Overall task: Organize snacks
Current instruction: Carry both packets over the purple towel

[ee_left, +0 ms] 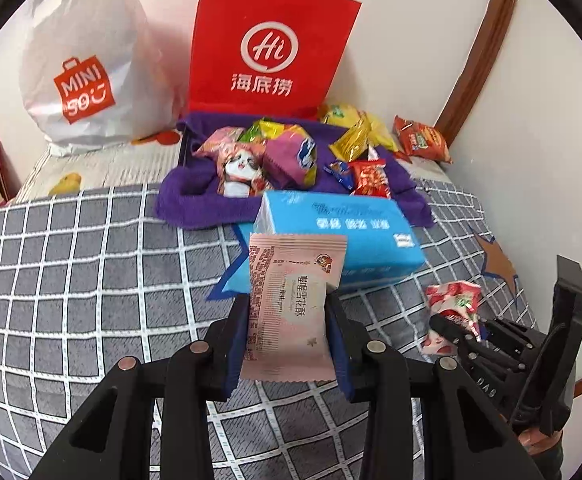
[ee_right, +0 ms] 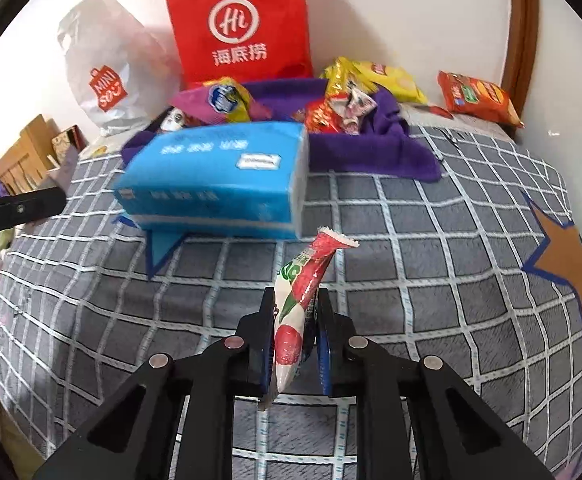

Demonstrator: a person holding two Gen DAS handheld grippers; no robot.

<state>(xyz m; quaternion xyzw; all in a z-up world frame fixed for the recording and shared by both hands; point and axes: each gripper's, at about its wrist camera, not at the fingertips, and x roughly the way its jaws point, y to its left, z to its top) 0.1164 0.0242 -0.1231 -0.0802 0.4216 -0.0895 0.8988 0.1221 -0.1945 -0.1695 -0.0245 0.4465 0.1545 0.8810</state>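
My left gripper is shut on a pale pink snack packet that stands upright between its jaws above the checked bedcover. My right gripper is shut on a red, white and green snack packet squeezed thin between its blue pads; the same gripper and packet show at the right of the left wrist view. Behind them a purple cloth holds a heap of snack packets. Yellow packets and an orange packet lie at the back right.
A blue tissue pack lies just beyond the grippers on the grey checked bedcover. A red paper bag and a white plastic bag lean against the wall. A wooden frame runs along the right. Boxes stand at the left.
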